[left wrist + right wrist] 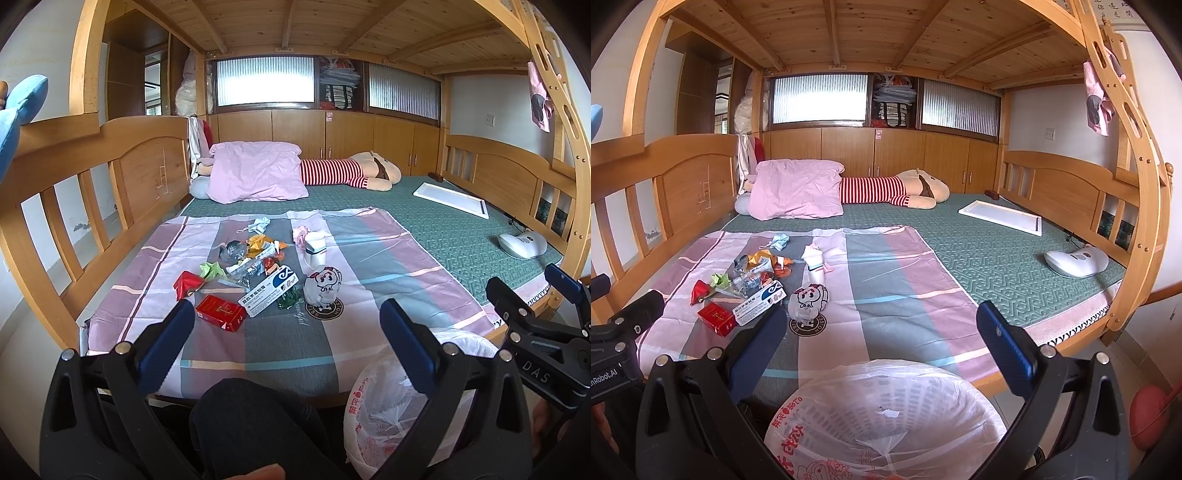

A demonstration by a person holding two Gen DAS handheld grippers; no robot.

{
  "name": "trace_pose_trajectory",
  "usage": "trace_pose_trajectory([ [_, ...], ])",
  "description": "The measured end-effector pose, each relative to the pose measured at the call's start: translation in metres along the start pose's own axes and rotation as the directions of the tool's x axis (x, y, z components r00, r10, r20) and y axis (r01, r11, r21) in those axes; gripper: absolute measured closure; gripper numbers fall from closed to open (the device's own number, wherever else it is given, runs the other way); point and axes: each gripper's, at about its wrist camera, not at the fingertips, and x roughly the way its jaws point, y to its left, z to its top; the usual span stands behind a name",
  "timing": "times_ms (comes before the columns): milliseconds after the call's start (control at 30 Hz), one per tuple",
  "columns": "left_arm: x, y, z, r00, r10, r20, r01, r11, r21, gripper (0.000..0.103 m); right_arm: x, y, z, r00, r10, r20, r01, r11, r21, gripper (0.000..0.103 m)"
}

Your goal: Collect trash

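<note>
Left wrist view. Left gripper (286, 317): jaws spread wide, nothing between them, held above the near edge of the striped sheet (369, 258). Right gripper (532, 291): seen at the far right of the sheet; whether its jaws are apart cannot be told from here. Trash pile (243, 266): on the left half of the sheet, made up of crumpled wrappers. Red box (221, 313): nearest piece, at the pile's near edge. White-and-blue medicine carton (267, 291): just right of the red box. Cartoon-printed bag (322, 286): right of the carton, beside a round logo on the sheet. White cup (316, 248): behind the printed bag. Bagged bin (384, 410): off the sheet's near right corner, below the bed edge.

Right wrist view. Right gripper (881, 328): jaws wide apart, empty, directly above the bagged bin (886, 417), whose liner is open. Trash pile (753, 273): on the sheet's (886, 280) left part, well apart from the bin. Red box (716, 318), medicine carton (761, 297) and printed bag (808, 300): along the pile's near side. Left gripper (613, 295): at the sheet's left edge; only one dark finger tip shows, state cannot be told here.
</note>
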Motion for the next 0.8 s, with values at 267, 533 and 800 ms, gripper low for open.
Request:
trace_pose_trajectory([
  [267, -0.0001, -0.0010, -0.0003, 1.000, 0.000, -0.001, 0.000, 1.000, 0.000, 0.003, 0.0002, 0.0003, -0.0008, 1.000, 0.000, 0.000, 0.000, 1.000, 0.000, 0.003],
  [533, 0.0001, -0.0007, 0.0001, 1.000, 0.001, 0.000, -0.001, 1.000, -0.001, 0.003, 0.0003, 0.0002, -0.0009, 1.000, -0.001, 0.000, 0.001, 1.000, -0.001, 0.003],
  [800, 0.0004, -0.0012, -0.0001, 1.000, 0.001, -0.003, -0.001, 1.000, 0.000, 0.003, 0.0011, 0.0003, -0.0022, 1.000, 0.001, -0.006, -0.001, 1.000, 0.000, 0.003],
])
